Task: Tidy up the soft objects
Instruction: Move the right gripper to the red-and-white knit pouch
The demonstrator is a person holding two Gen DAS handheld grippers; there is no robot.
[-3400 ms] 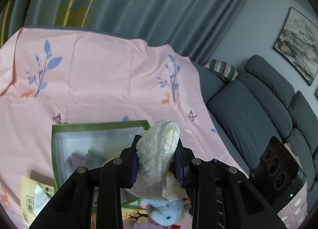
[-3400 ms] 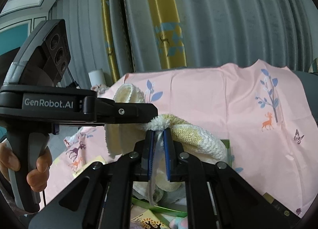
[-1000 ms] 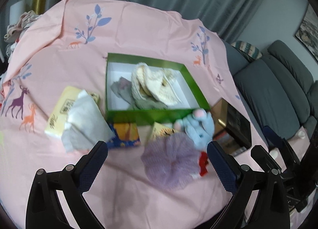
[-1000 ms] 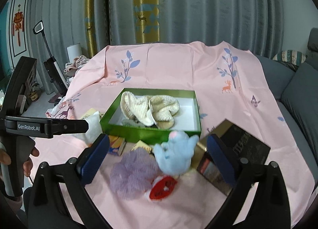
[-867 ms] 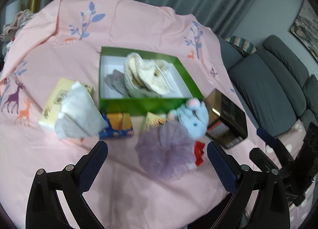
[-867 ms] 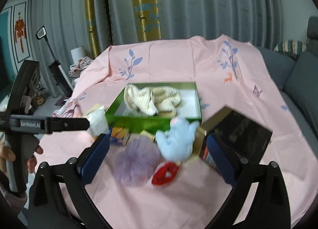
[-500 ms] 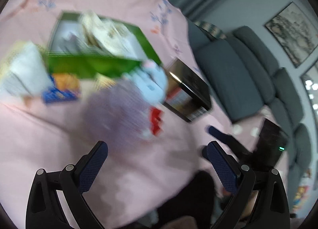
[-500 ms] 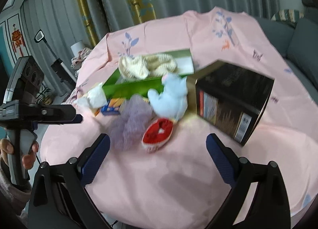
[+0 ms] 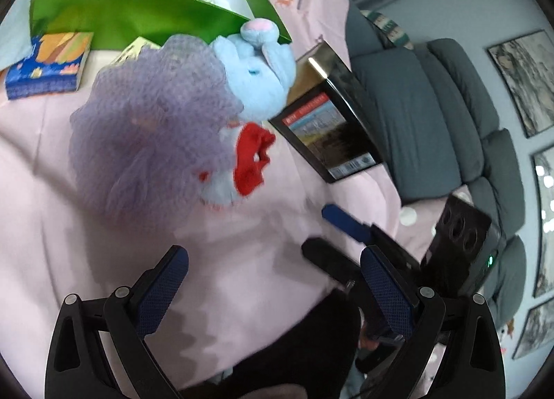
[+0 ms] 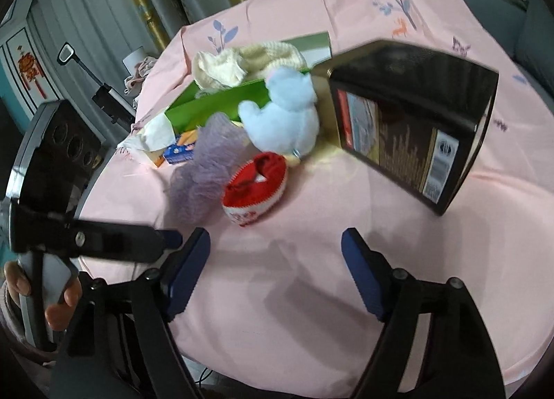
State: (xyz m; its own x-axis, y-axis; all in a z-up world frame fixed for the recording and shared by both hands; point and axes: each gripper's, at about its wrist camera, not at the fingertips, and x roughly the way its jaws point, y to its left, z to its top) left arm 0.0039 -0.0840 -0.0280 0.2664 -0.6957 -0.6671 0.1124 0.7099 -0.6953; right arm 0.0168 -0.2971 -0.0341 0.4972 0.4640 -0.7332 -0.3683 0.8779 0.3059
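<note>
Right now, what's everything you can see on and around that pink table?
Tablecloth: one, pink with deer and tree prints, over the table.
Green box: one, open, far side.
Knitted pieces: cream, heaped in the green box.
Plush toy: one, light blue, against the box front.
Mesh pouf: one, lilac, beside the plush.
Red pouch: one, red and white, in front of the plush.
Black box: one, propped up, right of the plush.
Small carton: one, blue and orange.
Sofa: grey, beyond the table.
Left gripper: open, empty.
Right gripper: jaws closing, nothing between.
</note>
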